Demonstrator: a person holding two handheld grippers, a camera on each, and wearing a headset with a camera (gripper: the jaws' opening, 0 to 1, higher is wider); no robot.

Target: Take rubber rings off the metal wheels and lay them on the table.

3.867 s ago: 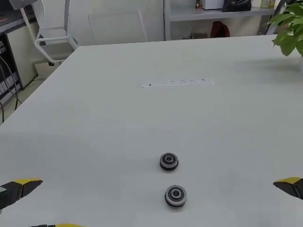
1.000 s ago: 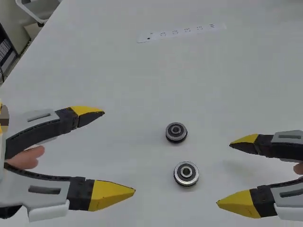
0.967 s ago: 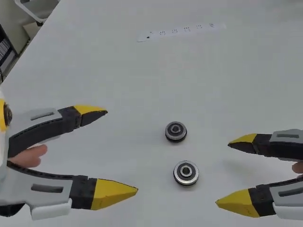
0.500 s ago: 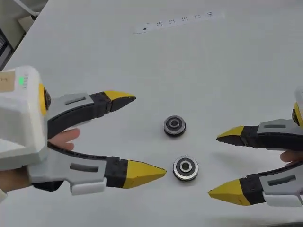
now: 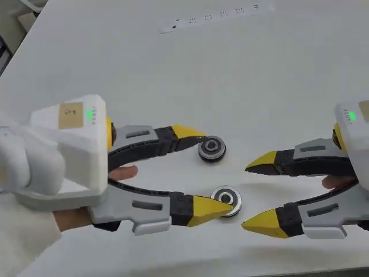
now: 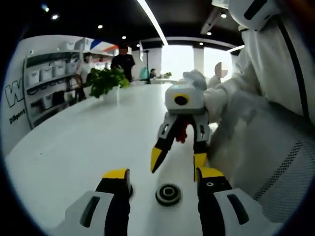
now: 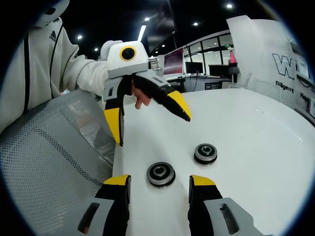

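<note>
White and matt, the surface (image 5: 277, 86) carries a white power strip (image 5: 216, 15) near its far edge and two small round metal wheels. Each wheel has a black rubber ring (image 5: 211, 159) seated on its rim.

The room is an open office. It contains ceiling spotlights, shelving with white bins (image 6: 42, 73) whose contents cannot be made out, a green potted plant (image 6: 106, 81), dark monitors (image 7: 197, 66) and a grey mesh chair back (image 7: 54, 147). Wall lettering (image 7: 288, 84) reads "Diligent". A tan label (image 5: 70, 113) on the white housing of the left gripper (image 5: 217, 171) is too small to read.

The left gripper's yellow-tipped fingers are spread wide and hold nothing; they span both wheels. The far wheel (image 5: 211, 148) sits just beside the upper fingertip. The near wheel (image 5: 226, 199) lies at the lower fingertip, which partly overlaps it; contact cannot be confirmed.

The right gripper (image 5: 244, 196) faces the left gripper from the opposite side, close to the near wheel. Its fingers are likewise spread and grip nothing. In the right gripper view the near wheel lies just ahead, between the two fingers.
</note>
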